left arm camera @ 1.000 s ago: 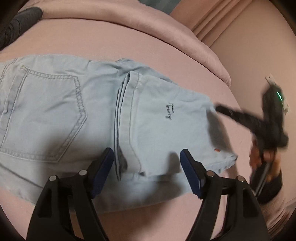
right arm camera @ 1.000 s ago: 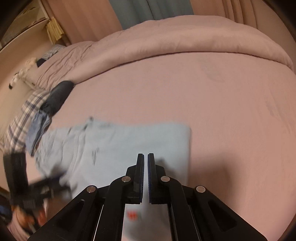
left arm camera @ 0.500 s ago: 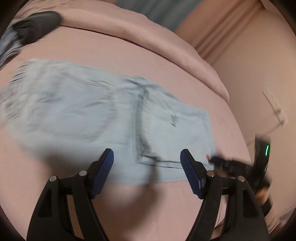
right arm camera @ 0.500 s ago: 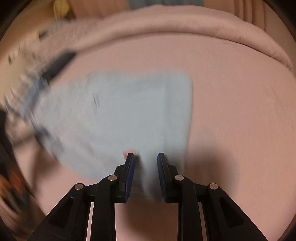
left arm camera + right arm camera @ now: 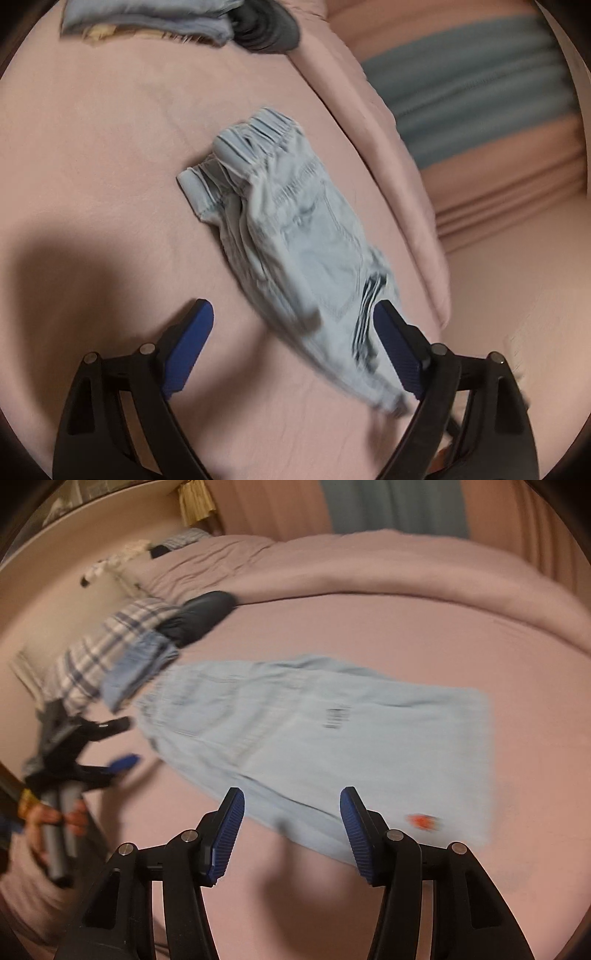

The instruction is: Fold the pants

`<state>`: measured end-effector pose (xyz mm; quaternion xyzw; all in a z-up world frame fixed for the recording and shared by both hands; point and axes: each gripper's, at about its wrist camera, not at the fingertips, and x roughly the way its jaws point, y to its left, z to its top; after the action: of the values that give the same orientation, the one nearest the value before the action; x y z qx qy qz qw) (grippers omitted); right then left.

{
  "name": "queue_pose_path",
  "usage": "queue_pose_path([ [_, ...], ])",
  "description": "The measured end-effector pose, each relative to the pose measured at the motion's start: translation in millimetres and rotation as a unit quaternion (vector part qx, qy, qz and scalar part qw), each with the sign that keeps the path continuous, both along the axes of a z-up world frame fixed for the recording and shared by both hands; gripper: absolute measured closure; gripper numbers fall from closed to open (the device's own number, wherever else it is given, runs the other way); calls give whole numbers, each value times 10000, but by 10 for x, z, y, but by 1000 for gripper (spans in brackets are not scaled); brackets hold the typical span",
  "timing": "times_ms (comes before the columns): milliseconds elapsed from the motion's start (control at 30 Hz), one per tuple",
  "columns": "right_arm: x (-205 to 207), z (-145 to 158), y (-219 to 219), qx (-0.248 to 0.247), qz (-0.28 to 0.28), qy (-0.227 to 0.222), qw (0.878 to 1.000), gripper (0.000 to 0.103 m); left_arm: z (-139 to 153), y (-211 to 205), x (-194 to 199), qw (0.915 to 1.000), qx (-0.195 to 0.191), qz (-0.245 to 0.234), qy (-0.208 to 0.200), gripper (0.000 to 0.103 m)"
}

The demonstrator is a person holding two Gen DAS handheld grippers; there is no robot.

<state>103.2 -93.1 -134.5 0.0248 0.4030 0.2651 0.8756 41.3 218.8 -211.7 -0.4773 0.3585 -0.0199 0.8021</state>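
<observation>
Light blue denim pants [image 5: 314,731] lie folded flat on the pink bed [image 5: 443,635], with an orange tag [image 5: 421,819] near the front right corner. My right gripper [image 5: 291,823] hovers at their near edge. Its jaws are opening, and the pads press on nothing. In the left wrist view the pants [image 5: 295,229] run away from me, with the gathered elastic waistband [image 5: 258,136] at the far end. My left gripper [image 5: 293,332] is over their near end, its jaws opening wide and the cloth loose beside the right finger. The left gripper [image 5: 92,749] also shows at the left of the right wrist view, held by a hand [image 5: 51,819].
A pile of other clothes lies at the head of the bed: plaid cloth [image 5: 107,650], a dark garment [image 5: 199,616] and blue cloth [image 5: 136,664]. A rolled pink duvet [image 5: 369,572] runs along the far side. A teal curtain [image 5: 472,92] hangs behind.
My left gripper swung round to the waistband side and rolled, and its jaws widened. My right gripper went from shut to open and drew back from the pants' edge.
</observation>
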Motion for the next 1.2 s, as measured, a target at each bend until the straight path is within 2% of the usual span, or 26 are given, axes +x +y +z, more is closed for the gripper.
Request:
queue_pose_path([
  [67, 68, -35, 193, 113, 114, 55, 9999, 49, -73, 150, 45, 9993, -333, 183, -46, 16],
  [133, 139, -45, 390, 129, 201, 56, 9997, 49, -63, 204, 137, 9983, -452, 330, -147, 19],
  [233, 253, -60, 553, 94, 363, 98, 9992, 49, -107, 258, 240, 9974, -551, 466, 18, 51],
  [267, 308, -69, 621, 46, 422, 100, 9991, 49, -143, 282, 257, 9970, -547, 538, 138, 75],
  [300, 358, -77, 674, 4, 493, 125, 9987, 49, -159, 299, 254, 9967, -543, 566, 205, 83],
  [333, 362, -58, 681, -14, 535, 142, 9985, 49, -187, 331, 242, 9961, -621, 599, 208, 83],
  [367, 384, -48, 702, -29, 588, 162, 9981, 55, -196, 325, 240, 9955, -679, 636, 173, 83],
  [433, 521, -86, 840, -152, 632, 231, 9976, 71, -147, 311, 246, 9964, -560, 625, 141, 84],
  [533, 798, -245, 1014, -616, 372, 475, 9963, 92, 0, 294, 222, 9983, -291, 506, -47, 86],
  [600, 948, -445, 1097, -697, 300, 936, 9927, 92, 151, 256, 224, 9991, 68, 330, -276, 89],
  [700, 984, -490, 1108, -651, 333, 874, 9935, 93, 408, 113, 285, 9963, 640, 19, -575, 89],
  [800, 1002, -466, 914, -101, 344, 1090, 9934, 93, 715, -89, 376, 9882, 1178, -329, -917, 89],
  [900, 907, -377, 486, 1258, 126, 1326, 9831, 92, 1012, -384, 427, 9715, 1833, -786, -1282, 89],
  [933, 856, -328, 291, 1871, 35, 1325, 9734, 90, 1108, -535, 428, 9626, 2077, -1022, -1409, 89],
  [967, 827, -313, 129, 2369, -54, 1374, 9618, 81, 1174, -678, 415, 9538, 2292, -1213, -1516, 89],
  [1000, 798, -317, -83, 2984, -200, 1483, 9426, 72, 1246, -870, 411, 9420, 2551, -1458, -1623, 89],
  [1033, 778, -336, -223, 3387, -297, 1559, 9274, 53, 1264, -998, 404, 9343, 2703, -1624, -1666, 89],
  [1067, 745, -381, -412, 3927, -410, 1660, 9036, 44, 1274, -1126, 415, 9269, 2838, -1783, -1688, 89],
  [1100, 718, -422, -532, 4269, -477, 1728, 8863, 39, 1272, -1258, 422, 9201, 2951, -1949, -1684, 89],
  [1200, 578, -602, -936, 5311, -797, 1822, 8236, 35, 1190, -1646, 488, 8970, 3303, -2442, -1631, 89],
])
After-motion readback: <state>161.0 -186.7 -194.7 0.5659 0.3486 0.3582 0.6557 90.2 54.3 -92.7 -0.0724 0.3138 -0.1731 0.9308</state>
